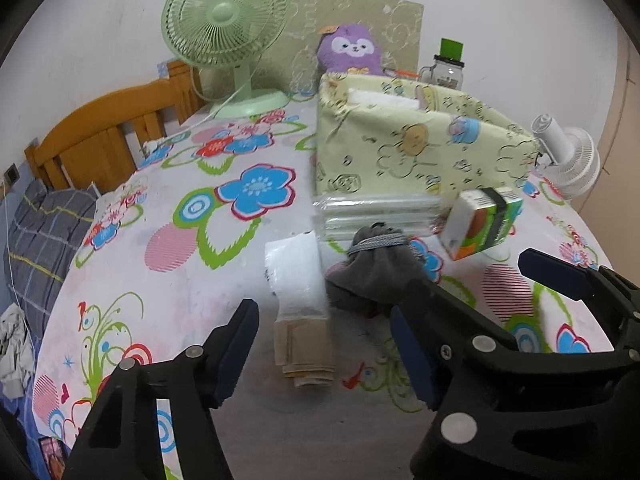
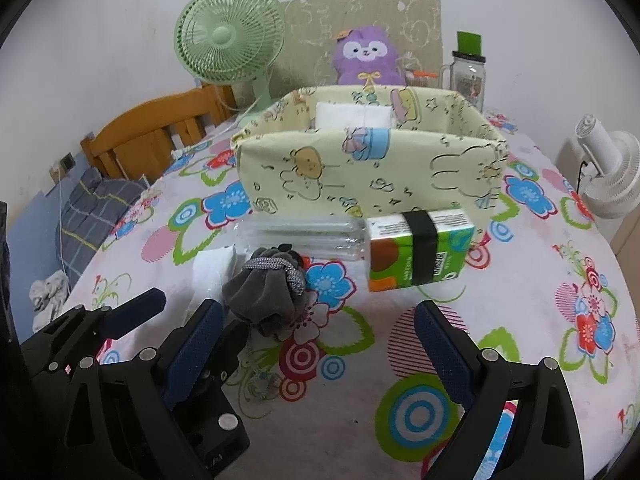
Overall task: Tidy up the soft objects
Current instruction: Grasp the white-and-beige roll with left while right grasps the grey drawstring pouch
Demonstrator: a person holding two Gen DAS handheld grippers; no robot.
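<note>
**Background items around the floral tablecloth**

A green fan [image 1: 226,20] stands at the far left of the tabletop, on the floral tablecloth [image 1: 168,208]. A glass jar [image 2: 469,80] with a green card above its dark lid sits at the far right. A white fan [image 2: 612,172] stands beyond the right edge. A wooden headboard [image 1: 100,136] and a grey checked pillow [image 1: 36,232] lie to the left. Patterned cardboard [image 2: 360,20] leans against the wall.
</note>
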